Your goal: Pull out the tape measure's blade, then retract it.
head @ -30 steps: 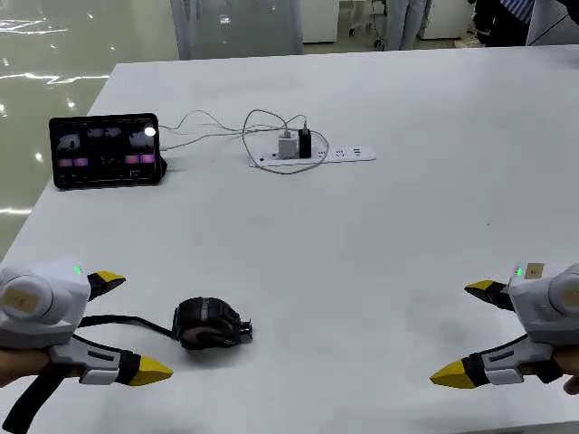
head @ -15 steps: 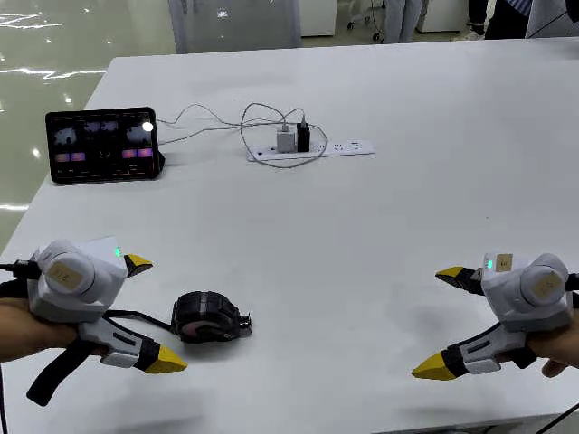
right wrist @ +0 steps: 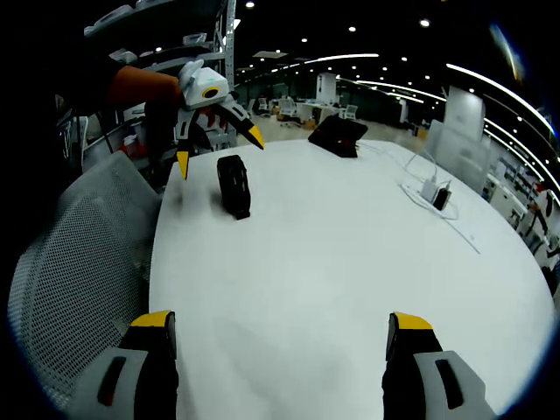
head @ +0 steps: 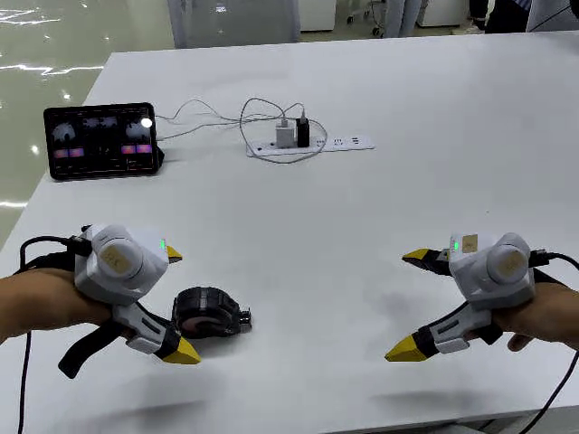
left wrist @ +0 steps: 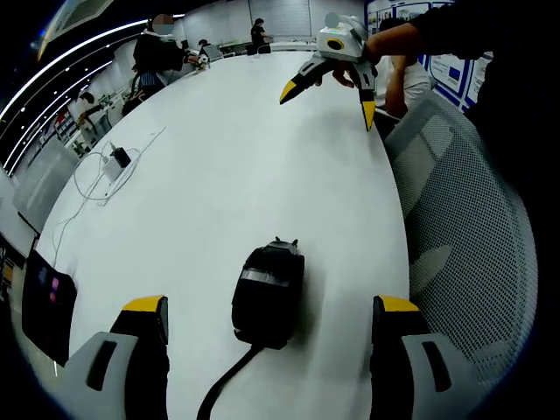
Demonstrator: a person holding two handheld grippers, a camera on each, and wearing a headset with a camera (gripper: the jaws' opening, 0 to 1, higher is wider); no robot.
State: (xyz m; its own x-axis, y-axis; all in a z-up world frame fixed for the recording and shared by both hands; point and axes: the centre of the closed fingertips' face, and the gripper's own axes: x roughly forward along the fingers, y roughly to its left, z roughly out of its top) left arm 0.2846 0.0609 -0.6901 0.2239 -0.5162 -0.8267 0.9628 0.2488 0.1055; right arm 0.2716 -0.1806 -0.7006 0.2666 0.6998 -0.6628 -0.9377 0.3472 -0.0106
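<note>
A black tape measure (head: 210, 314) lies on the white table (head: 344, 226) near its front left, blade inside the case. My left gripper (head: 177, 303) stands open right at it, one yellow tip on each side. In the left gripper view the tape measure (left wrist: 268, 291) sits between and just ahead of the open jaws, its strap trailing toward the camera. My right gripper (head: 409, 306) is open at the front right, well away from the tape, with nothing in it. In the right gripper view the tape measure (right wrist: 234, 185) and the left gripper (right wrist: 214, 126) show far across the table.
A tablet (head: 99, 140) with a lit screen leans at the back left. A white power strip (head: 312, 146) with chargers and looped cables lies at the back middle. A mesh chair (left wrist: 472, 254) stands off the table's front edge. People stand far behind.
Both grippers have moved inward along the front of the table. The left one has closed in on the tape measure, which has stayed put. The head camera tipped slightly.
</note>
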